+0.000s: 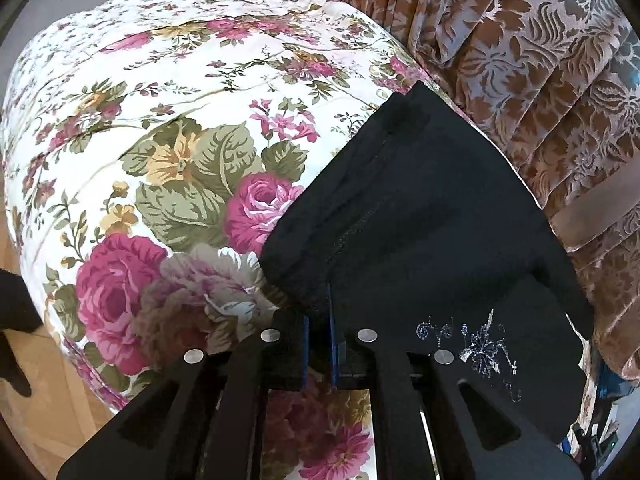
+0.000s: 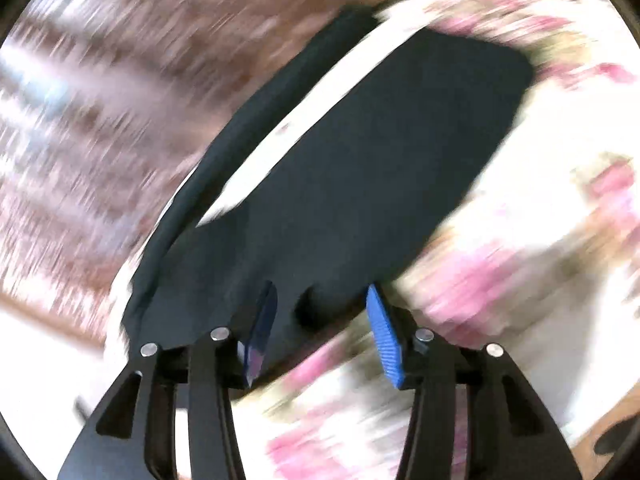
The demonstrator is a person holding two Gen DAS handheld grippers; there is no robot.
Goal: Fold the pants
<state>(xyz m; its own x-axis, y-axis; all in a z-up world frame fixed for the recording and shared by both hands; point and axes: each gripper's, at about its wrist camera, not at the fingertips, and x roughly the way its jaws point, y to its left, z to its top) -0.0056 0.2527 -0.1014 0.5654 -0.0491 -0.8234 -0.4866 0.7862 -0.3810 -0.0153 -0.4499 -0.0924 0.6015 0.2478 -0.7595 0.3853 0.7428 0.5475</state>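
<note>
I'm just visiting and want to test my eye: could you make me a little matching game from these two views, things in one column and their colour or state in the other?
Things:
1. pants
2. bedspread
3. curtain
4. left gripper
5. right gripper

Colour or state:
A. white with pink roses
B. open, nothing pinched
C. black, with a silvery embroidered motif
D. brown with a pale leaf pattern
E. shut on dark cloth

Pairs: 1-C, 2-A, 3-D, 4-E, 5-B
</note>
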